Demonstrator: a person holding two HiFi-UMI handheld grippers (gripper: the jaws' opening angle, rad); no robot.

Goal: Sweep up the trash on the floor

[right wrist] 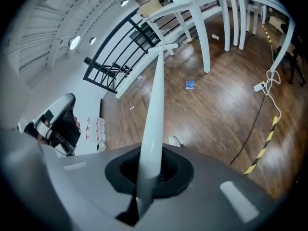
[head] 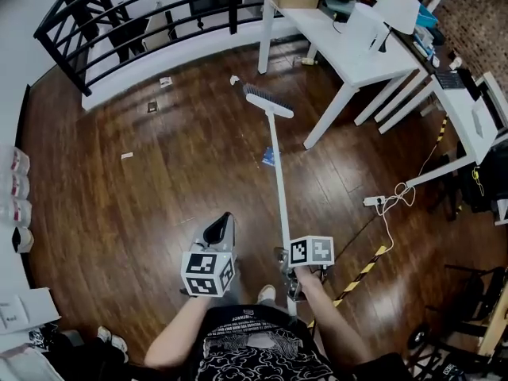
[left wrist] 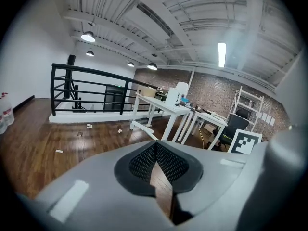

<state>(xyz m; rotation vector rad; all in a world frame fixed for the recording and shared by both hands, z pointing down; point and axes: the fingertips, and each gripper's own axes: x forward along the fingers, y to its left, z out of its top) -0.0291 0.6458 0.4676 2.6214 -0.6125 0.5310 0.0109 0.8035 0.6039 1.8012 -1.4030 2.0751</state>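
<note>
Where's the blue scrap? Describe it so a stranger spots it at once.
Start at the white table. On the floor before its near leg, beside the broom pole, lies the blue scrap. Other litter is white or dark; this alone is blue.

Left tongs (head: 222,224) point forward, jaws together and empty; right tongs (head: 287,263) clamp the broom handle (head: 278,181).
</note>
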